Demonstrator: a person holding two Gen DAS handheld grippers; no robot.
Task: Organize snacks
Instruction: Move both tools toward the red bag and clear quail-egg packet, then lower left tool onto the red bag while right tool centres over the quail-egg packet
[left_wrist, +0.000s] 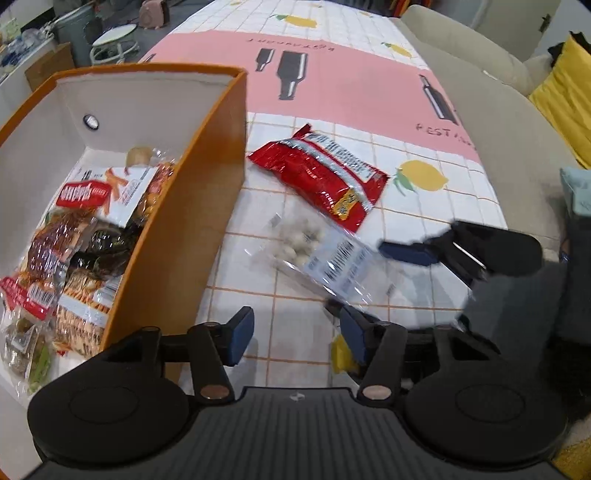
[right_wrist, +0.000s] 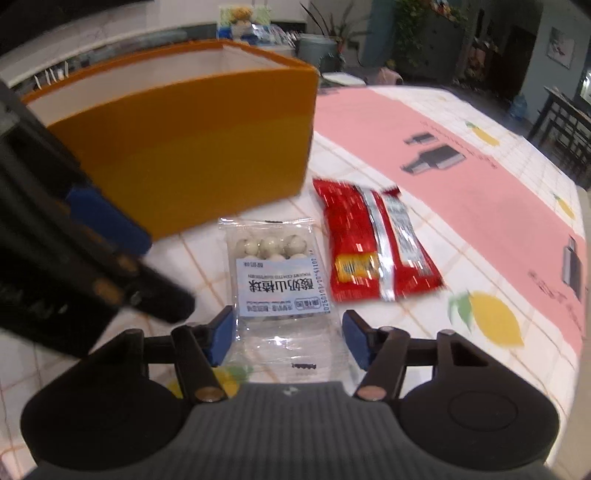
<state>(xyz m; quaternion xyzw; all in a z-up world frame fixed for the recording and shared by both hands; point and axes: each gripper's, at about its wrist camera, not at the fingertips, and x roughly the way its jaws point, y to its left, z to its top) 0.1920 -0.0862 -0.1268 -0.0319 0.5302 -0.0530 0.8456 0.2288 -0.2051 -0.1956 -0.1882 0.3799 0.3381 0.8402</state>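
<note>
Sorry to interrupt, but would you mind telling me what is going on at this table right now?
A person with a hand-held gripper in each hand is sorting snacks into an orange box, which already holds several packets. The right hand-held gripper straddles the near end of a clear bag of white balls on the tablecloth, its pads not yet pressing on it. A red packet lies beside that bag. The left hand-held gripper hovers open next to the box, holding nothing.

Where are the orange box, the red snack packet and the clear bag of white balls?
orange box (right_wrist: 192, 147), right wrist view, outer side wall.
red snack packet (right_wrist: 373, 243), right wrist view, packet's middle.
clear bag of white balls (right_wrist: 275, 280), right wrist view, its label.
</note>
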